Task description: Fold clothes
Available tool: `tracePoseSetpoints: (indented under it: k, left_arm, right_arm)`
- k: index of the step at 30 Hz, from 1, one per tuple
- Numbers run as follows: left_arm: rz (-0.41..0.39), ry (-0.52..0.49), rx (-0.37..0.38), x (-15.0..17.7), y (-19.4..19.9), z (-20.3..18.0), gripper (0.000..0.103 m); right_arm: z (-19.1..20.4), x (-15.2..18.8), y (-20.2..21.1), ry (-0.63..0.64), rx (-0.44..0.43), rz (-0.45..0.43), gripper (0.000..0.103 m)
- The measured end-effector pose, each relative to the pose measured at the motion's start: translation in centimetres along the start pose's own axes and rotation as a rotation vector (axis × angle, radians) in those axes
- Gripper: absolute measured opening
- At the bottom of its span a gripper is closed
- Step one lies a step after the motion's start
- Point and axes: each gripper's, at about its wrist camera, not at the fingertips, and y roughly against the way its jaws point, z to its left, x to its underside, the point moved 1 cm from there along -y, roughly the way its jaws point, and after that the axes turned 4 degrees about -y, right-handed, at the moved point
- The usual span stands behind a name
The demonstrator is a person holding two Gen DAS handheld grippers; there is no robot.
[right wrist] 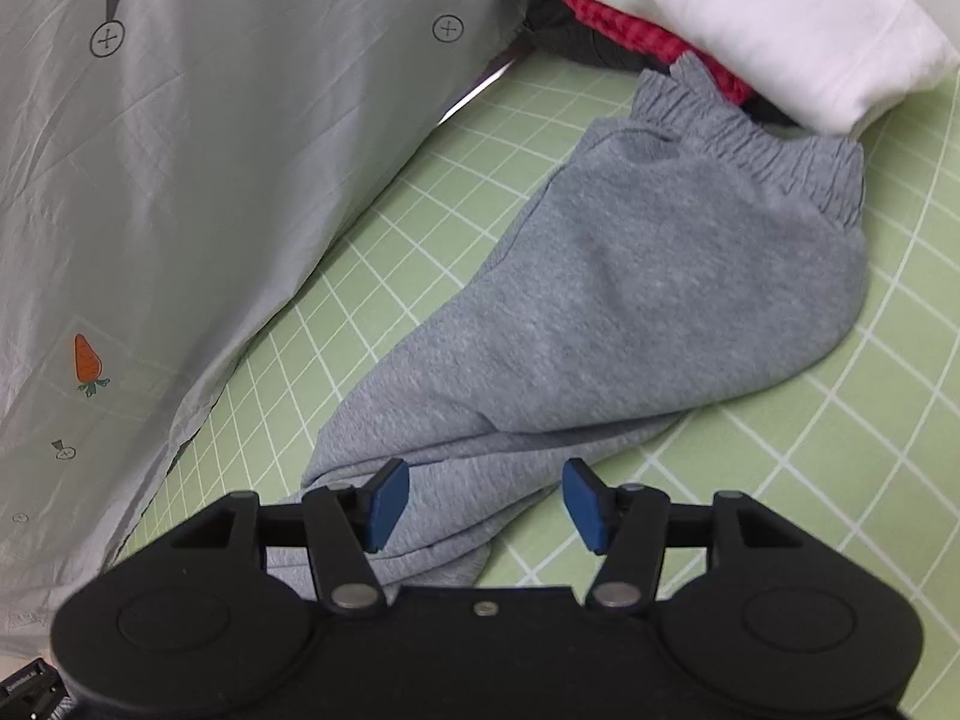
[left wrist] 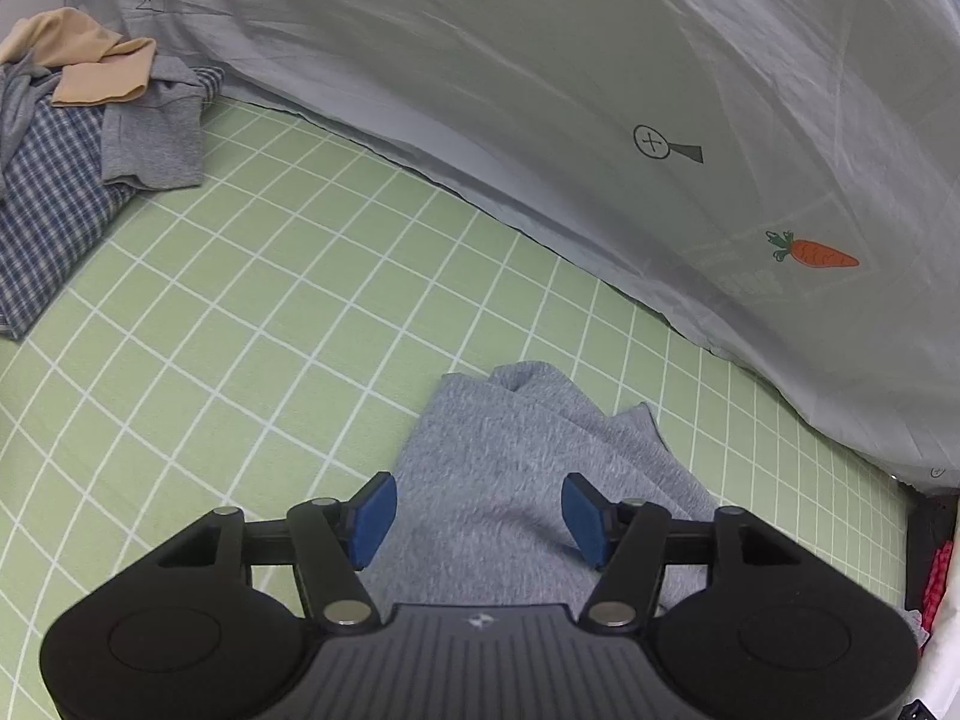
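Both tools, left [left wrist: 479, 521] and right [right wrist: 485, 506], are released above the gray pants [right wrist: 630, 300] on the green sheet [left wrist: 240, 312]

Red garment [right wrist: 654, 30] mostly hidden under white bedding [right wrist: 750, 18]

Green grid mat [left wrist: 252, 312] — pale carrot-print sheet [left wrist: 600, 90] behind.

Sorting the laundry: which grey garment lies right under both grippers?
The grey sweatpants with the elastic waistband, spread alone on the green mat; the other grey piece sits in the far pile.
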Motion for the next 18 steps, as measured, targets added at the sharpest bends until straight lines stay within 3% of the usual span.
tracePoseSetpoints:
  k: [4, 10, 11, 12, 13, 14, 15, 18]
  left_arm:
    - [0.037, 0.02, -0.002, -1.1, -2.9, -0.8, 0.074]
    - [0.078, 0.033, -0.01, -1.7, -5.8, -1.8, 0.076]
    - [0.078, 0.03, -0.015, -1.7, -6.0, -1.9, 0.074]
    - [0.078, 0.016, -0.027, -1.7, -6.1, -2.1, 0.072]
    - [0.079, 0.002, -0.039, -1.6, -6.2, -2.3, 0.061]
    - [0.08, -0.011, -0.052, -1.5, -6.3, -2.4, 0.037]
    - [0.081, -0.022, -0.063, -1.3, -6.3, -2.5, 0.006]
    - [0.037, -0.019, -0.053, -0.8, -5.5, -2.1, 0.002]
  right_arm:
    - [-0.2, -0.3, -1.3, -0.092, -0.03, 0.009, 0.059]
    - [0.0, -0.7, -2.9, -0.115, -0.014, 0.05, 0.06]
    - [0.0, -0.7, -2.9, -0.107, -0.017, 0.05, 0.056]
    - [0.1, -0.7, -2.9, -0.087, -0.025, 0.045, 0.045]
    - [0.2, -0.6, -2.8, -0.066, -0.034, 0.041, 0.039]
    - [0.4, -0.6, -2.7, -0.041, -0.04, 0.035, 0.025]
    - [0.7, -0.5, -2.4, -0.005, -0.042, 0.028, 0.01]
    - [2.0, -0.4, -1.3, 0.101, -0.053, -0.015, 0.001]
